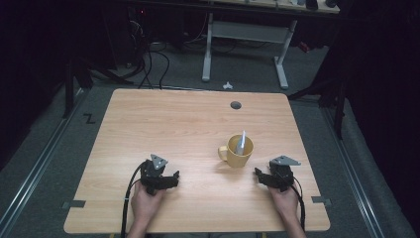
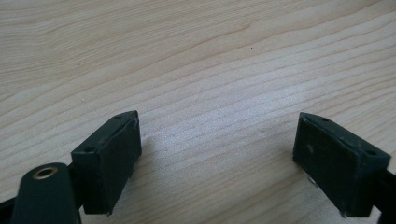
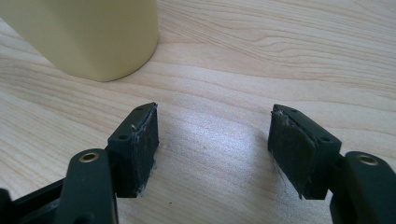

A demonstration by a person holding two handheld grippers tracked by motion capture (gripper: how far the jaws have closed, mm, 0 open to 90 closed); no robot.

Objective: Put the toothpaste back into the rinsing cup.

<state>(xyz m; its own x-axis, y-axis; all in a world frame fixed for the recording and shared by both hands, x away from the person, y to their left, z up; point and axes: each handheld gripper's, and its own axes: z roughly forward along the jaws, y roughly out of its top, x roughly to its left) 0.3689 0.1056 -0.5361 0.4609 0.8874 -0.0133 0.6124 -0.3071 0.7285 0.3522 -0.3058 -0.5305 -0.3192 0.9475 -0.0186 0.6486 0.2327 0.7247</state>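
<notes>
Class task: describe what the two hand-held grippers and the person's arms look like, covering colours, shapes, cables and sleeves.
Both the left gripper and the right gripper are black, each topped by a grey three-cornered plate. Each has two blocky black jaws with flat, worn pads and brass-coloured rivets. A black cable trails from each. The forearms are bare, with no sleeves showing.

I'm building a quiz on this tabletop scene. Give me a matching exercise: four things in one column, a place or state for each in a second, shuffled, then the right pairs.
Things:
1. yellow mug
2. white object
3. left gripper
4. round hole

Places or states:
A. near the table's far edge
B. standing inside the mug, leaning
C. jaws open over bare wood, nothing between them
D. on the table, just ahead of the right gripper, handle towards the left

Pairs: 1-D, 2-B, 3-C, 4-A
</notes>
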